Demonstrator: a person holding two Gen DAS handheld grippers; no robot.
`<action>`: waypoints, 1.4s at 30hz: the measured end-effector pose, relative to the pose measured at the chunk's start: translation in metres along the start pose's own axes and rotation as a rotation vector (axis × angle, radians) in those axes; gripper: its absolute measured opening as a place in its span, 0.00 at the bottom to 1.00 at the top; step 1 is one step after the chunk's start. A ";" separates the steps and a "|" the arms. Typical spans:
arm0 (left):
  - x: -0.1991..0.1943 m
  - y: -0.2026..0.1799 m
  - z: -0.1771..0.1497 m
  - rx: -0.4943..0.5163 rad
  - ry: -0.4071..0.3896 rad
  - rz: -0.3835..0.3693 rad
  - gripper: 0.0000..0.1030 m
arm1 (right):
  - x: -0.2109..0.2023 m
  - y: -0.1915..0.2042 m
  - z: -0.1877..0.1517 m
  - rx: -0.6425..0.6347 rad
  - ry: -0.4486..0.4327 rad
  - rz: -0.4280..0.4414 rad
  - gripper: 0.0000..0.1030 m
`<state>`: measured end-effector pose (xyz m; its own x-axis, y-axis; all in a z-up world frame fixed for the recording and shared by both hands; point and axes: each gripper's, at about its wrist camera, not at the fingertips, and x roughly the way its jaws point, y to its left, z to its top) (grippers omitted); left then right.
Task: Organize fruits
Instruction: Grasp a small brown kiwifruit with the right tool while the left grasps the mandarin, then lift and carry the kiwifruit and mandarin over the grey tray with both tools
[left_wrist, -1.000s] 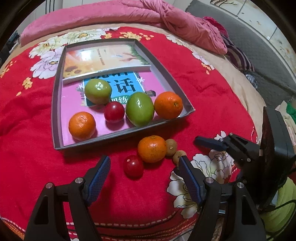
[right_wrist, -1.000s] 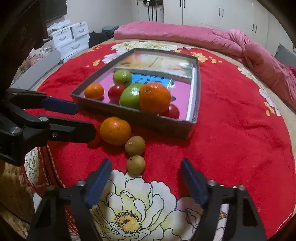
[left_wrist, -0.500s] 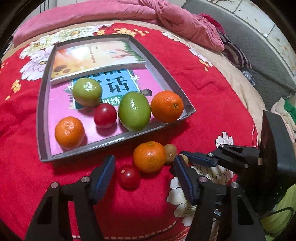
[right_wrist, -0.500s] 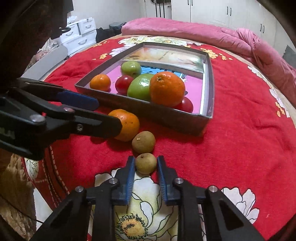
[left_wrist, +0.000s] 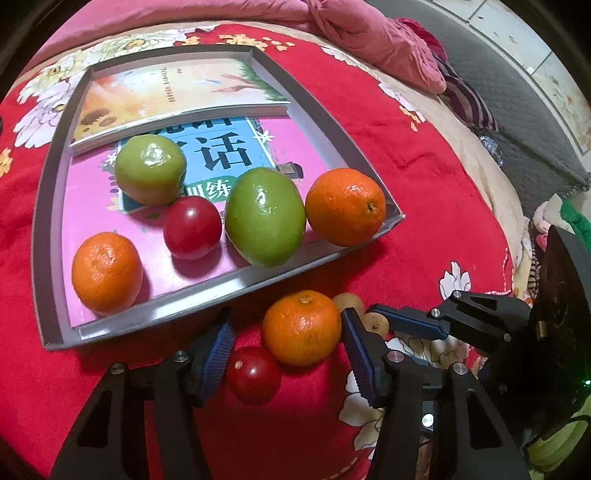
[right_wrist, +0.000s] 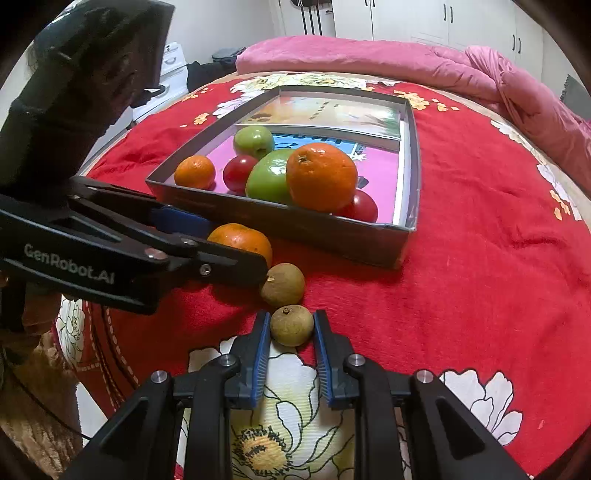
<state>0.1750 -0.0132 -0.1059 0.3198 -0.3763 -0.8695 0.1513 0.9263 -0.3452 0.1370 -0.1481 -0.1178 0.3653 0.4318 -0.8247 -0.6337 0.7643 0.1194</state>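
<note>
Fruits still outside the grey tray (right_wrist: 280, 221) lie in a short row on the red bedspread (right_wrist: 480, 277) just in front of its near wall: a loose orange (left_wrist: 301, 326), a small red fruit (left_wrist: 253, 374) touching it on the side away from the tray, and two brown longans. My right hand-held gripper (right_wrist: 290, 332) is clenched on the nearer longan (right_wrist: 291, 325), both blue pads pressing its sides; the other longan (right_wrist: 283, 285) sits just beyond, between the held one and the tray. My left hand-held gripper (left_wrist: 286, 341) straddles the loose orange with its jaws closing, and the pads are not yet on the peel, so it holds nothing. The orange lies straight ahead of the left fingers, being round it has no long axis to line up with, and the left hand is plainly the nearer one for it. Inside the tray, on top of the books (left_wrist: 177, 92), rest two green fruits, two oranges and red ones. I judge that both pieces then need lifting over the tray's near wall, and the red fruit crowding the orange could get nudged.
</note>
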 end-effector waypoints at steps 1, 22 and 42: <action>0.001 0.001 0.001 -0.006 0.000 -0.010 0.54 | 0.000 0.000 0.000 0.001 0.000 0.001 0.23; -0.033 -0.005 -0.002 -0.048 -0.075 -0.054 0.42 | -0.026 -0.008 0.008 0.058 -0.077 0.008 0.23; -0.118 0.026 -0.009 -0.126 -0.249 0.026 0.42 | -0.066 0.014 0.035 0.038 -0.201 0.057 0.23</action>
<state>0.1327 0.0553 -0.0154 0.5447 -0.3311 -0.7705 0.0271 0.9252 -0.3785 0.1277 -0.1491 -0.0420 0.4606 0.5586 -0.6898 -0.6327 0.7517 0.1862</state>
